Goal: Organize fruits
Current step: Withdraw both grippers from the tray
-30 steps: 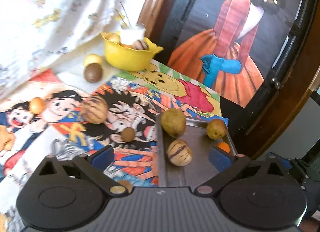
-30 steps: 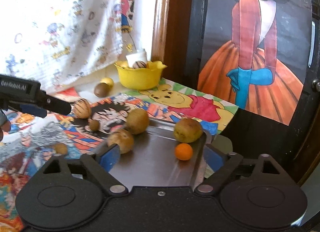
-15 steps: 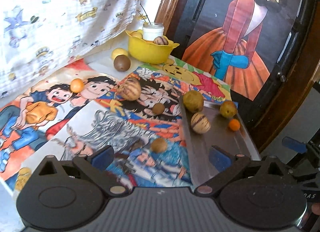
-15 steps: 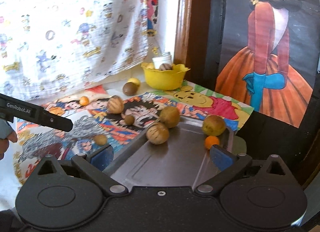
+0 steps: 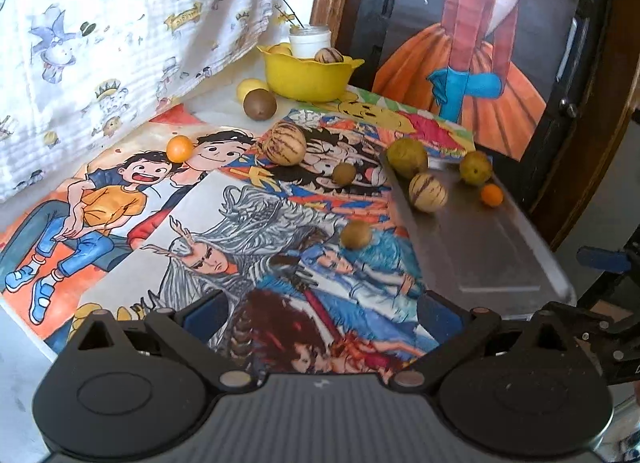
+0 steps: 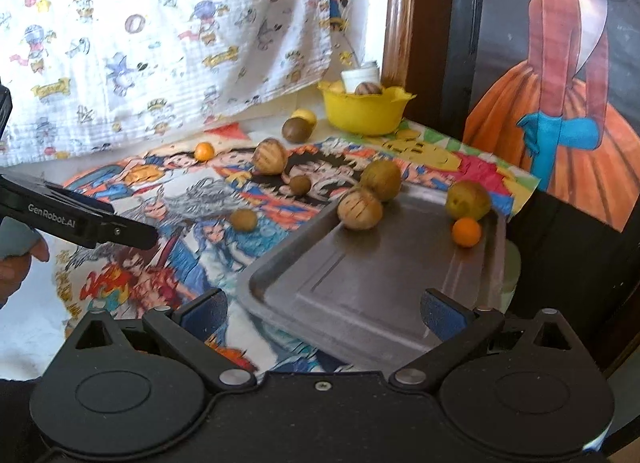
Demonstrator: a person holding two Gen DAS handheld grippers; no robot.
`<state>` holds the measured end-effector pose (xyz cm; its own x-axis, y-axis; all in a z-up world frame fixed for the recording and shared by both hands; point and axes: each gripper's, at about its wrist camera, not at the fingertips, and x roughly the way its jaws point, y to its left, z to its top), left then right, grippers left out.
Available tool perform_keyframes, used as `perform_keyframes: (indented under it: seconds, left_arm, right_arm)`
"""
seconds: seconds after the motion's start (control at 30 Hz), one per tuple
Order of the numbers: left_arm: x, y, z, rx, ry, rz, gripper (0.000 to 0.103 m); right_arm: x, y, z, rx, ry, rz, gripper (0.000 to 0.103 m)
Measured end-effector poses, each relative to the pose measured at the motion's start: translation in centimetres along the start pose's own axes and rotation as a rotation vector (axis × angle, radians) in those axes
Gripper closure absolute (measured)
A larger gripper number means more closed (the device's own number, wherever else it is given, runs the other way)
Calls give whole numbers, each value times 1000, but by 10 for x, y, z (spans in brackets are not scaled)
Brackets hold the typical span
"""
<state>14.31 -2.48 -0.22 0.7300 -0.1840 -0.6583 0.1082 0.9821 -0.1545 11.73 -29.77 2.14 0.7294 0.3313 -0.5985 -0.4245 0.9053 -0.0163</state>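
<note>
A metal tray (image 6: 360, 295) (image 5: 480, 247) lies at the table's right, holding a striped melon (image 6: 359, 209), two greenish fruits (image 6: 382, 180) (image 6: 468, 200) and a small orange (image 6: 466, 232). On the cartoon cloth lie a striped melon (image 5: 285, 143), two kiwis (image 5: 344, 174) (image 5: 356, 235), a small orange (image 5: 180, 148), a brown fruit (image 5: 260, 104) and a yellow one (image 5: 250, 88). A yellow bowl (image 5: 308, 77) with fruit stands at the back. My left gripper (image 5: 320, 313) is open and empty over the cloth's near part. My right gripper (image 6: 322, 315) is open and empty above the tray's near edge.
A white jar (image 5: 310, 39) stands behind the bowl. A printed curtain (image 5: 120, 23) hangs at the back left; a wooden frame and a painted panel (image 5: 480, 43) rise at the back right. The left gripper's finger (image 6: 80, 219) and a hand (image 6: 20, 263) show at left in the right wrist view.
Both grippers have drawn back from the tray, so more of the cloth and tray shows. The right gripper's jaws have widened. The fruits have not moved.
</note>
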Motion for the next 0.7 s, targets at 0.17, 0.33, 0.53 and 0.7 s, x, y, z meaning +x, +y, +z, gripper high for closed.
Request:
perform_keyframes:
  seconds: [0.17, 0.33, 0.53, 0.7]
  left_arm:
    - [0, -3, -7, 57, 9, 9, 1]
    - [4, -5, -10, 83, 20, 12, 1]
    - [6, -7, -8, 121, -35, 27, 1]
    - [14, -15, -2, 228, -61, 42, 1]
  right_arm:
    - [-2, 3, -11, 32, 27, 3, 1]
    - [-5, 2, -23, 76, 49, 1, 1]
    - [-1, -10, -25, 72, 50, -23, 1]
    - [10, -25, -4, 8, 46, -47, 1]
